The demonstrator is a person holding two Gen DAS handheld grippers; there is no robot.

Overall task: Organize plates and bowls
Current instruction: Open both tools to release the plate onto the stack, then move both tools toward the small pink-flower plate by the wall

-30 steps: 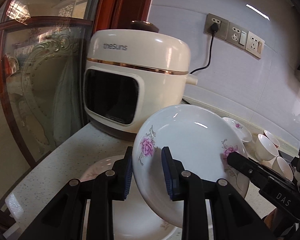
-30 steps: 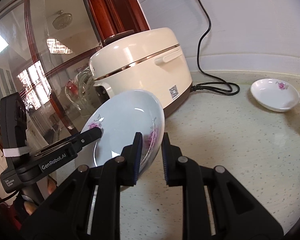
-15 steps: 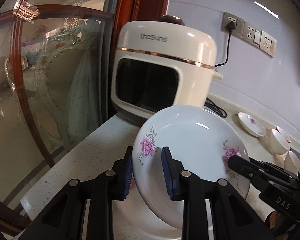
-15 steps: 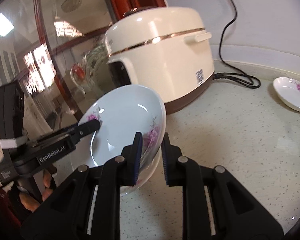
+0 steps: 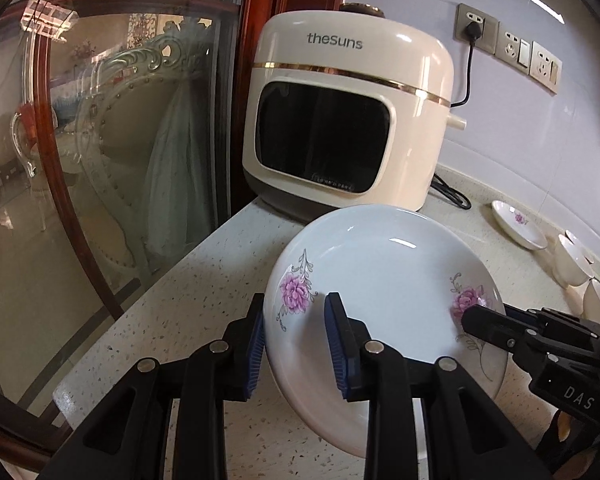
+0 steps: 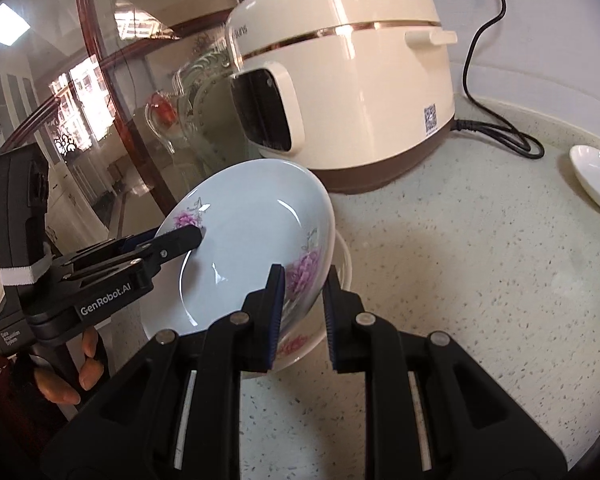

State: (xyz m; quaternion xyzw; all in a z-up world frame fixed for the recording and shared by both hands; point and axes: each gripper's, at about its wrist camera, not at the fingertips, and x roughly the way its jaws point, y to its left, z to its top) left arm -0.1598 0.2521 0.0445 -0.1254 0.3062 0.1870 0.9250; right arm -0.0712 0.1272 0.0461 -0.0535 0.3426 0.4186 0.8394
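Observation:
A white floral plate (image 5: 384, 280) (image 6: 256, 248) is held tilted between both grippers. My left gripper (image 5: 294, 344) is shut on its left rim. My right gripper (image 6: 300, 312) is shut on its right rim; that gripper also shows in the left wrist view (image 5: 484, 320). Just beneath the held plate, a second floral plate (image 6: 340, 276) lies on the counter (image 6: 480, 280). A small floral dish (image 5: 518, 226) (image 6: 598, 184) and several small white bowls (image 5: 572, 264) sit on the counter to the right.
A cream rice cooker (image 5: 348, 120) (image 6: 348, 72) stands at the back, its black cord (image 6: 500, 132) running to a wall socket (image 5: 474, 28). A glass door with a wooden frame (image 5: 100, 140) borders the counter's left edge.
Both grippers have carried the plate down and back from the rice cooker. It now hangs just above the plate lying on the counter.

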